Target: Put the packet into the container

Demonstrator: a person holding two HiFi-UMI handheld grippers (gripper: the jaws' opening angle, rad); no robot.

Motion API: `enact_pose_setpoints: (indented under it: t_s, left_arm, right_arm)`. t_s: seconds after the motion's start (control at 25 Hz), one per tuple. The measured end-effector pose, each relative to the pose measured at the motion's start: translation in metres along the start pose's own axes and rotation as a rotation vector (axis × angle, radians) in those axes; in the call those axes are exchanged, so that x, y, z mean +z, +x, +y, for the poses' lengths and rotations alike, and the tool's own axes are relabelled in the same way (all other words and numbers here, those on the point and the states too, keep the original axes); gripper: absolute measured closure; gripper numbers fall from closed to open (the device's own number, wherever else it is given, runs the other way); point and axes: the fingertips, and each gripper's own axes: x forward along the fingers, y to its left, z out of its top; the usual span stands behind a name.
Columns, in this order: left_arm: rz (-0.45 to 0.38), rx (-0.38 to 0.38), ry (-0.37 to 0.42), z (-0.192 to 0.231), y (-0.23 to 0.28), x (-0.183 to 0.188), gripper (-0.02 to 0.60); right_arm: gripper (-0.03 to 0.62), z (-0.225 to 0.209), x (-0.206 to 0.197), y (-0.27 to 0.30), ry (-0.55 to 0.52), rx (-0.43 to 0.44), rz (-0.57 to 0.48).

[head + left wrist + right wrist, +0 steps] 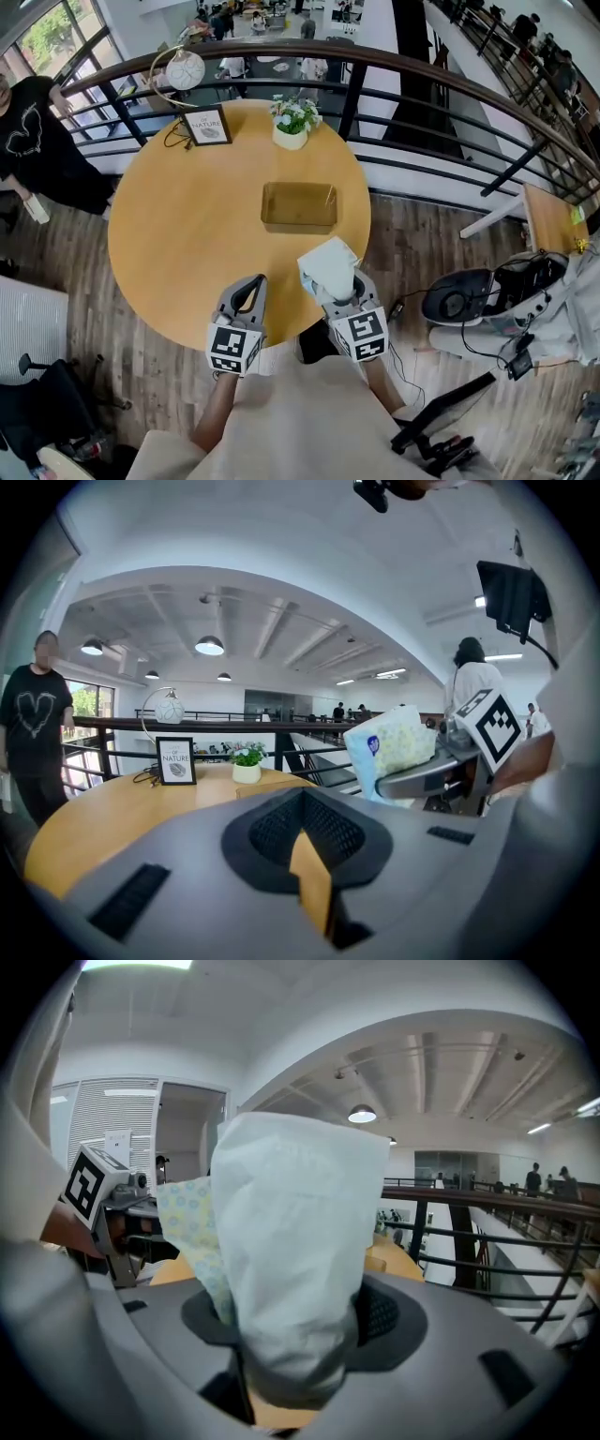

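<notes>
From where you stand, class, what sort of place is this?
Probably an upper gallery in an open office building: a curved railing runs round the edge, people can be seen below, beyond it, and a round table with a potted plant stands beside it.

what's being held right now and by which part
The right gripper holds the packet by one end, the rest sticking out past the jaws. The left gripper holds nothing.

Warm wood, pale wrapper
Honey-yellow table (187, 234); translucent amber-brown container (299, 204); packet (330, 265) pale blue-white, one face soft yellow with small blue rings.
</notes>
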Motion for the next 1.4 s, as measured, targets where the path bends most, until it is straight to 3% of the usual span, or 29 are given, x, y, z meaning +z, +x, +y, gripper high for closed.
enact_pose_setpoints:
  t_s: [0.48, 0.88, 1.08, 1.4]
  left_arm:
    - [0.032, 0.162, -0.030, 0.060, 0.070, 0.026, 0.577]
    - [0.065, 0.162, -0.065, 0.092, 0.083, 0.009, 0.577]
    - [0.070, 0.111, -0.084, 0.106, 0.090, 0.001, 0.577]
    - [0.056, 0.104, -0.120, 0.124, 0.101, -0.004, 0.577]
  right_arm:
    - [0.321, -0.076, 0.030, 0.094, -0.012, 0.116, 0.027]
    - [0.321, -0.077, 0.018, 0.128, -0.007, 0.117, 0.093]
    - [0.321, -0.068, 0.015, 0.142, -0.126, 0.103, 0.162]
    - [0.321, -0.072, 0.015, 0.173, -0.494, 0.148, 0.290]
